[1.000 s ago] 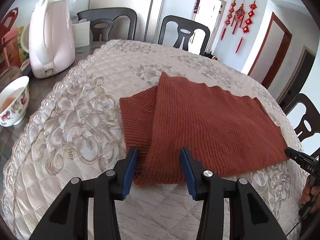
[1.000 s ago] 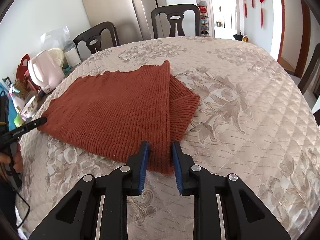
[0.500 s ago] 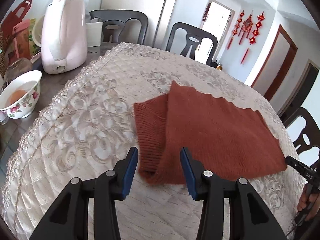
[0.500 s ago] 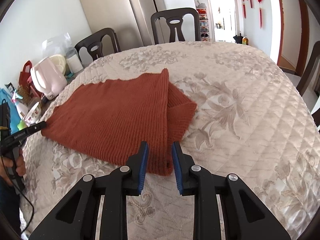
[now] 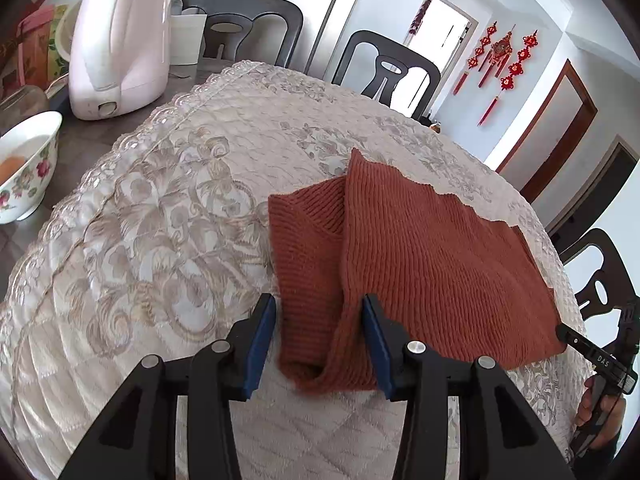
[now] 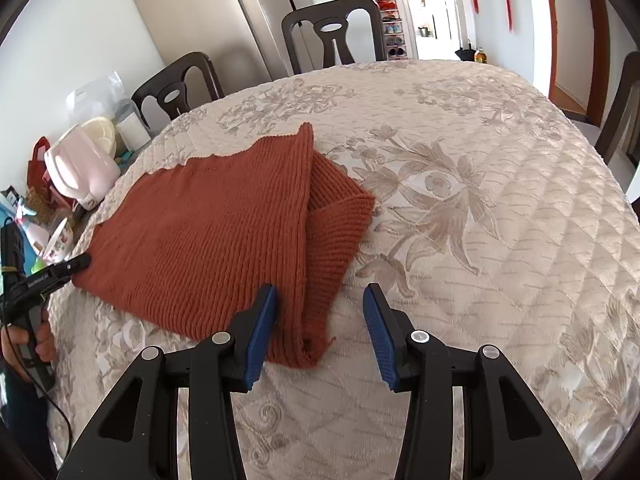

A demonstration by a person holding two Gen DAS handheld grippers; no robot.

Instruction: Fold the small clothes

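Observation:
A rust-red knit garment point(image 5: 420, 260) lies folded on the quilted tablecloth point(image 5: 160, 220), one narrow flap showing under its top layer. My left gripper point(image 5: 320, 340) straddles its near left corner. The pads stand apart, the right pad touches the fold, and I see no squeeze. In the right wrist view the garment point(image 6: 220, 232) has its near right corner between the jaws of my right gripper point(image 6: 320, 328). Those jaws are opening and neither pad presses the cloth. Each view shows the other gripper's finger point(image 6: 68, 268) point(image 5: 580, 344) at the opposite near corner.
A pink kettle point(image 5: 120, 40) and a floral bowl point(image 5: 24, 168) stand off the cloth at the table's left, among bags and bottles point(image 6: 36, 216). Dark chairs point(image 5: 388, 64) point(image 6: 332, 32) ring the round table. A hand point(image 5: 600, 412) grips the right tool.
The right jaws were pinched on the garment's folded corner and have spread wide, letting it drop. The left view has rolled a little; its jaws keep the same width.

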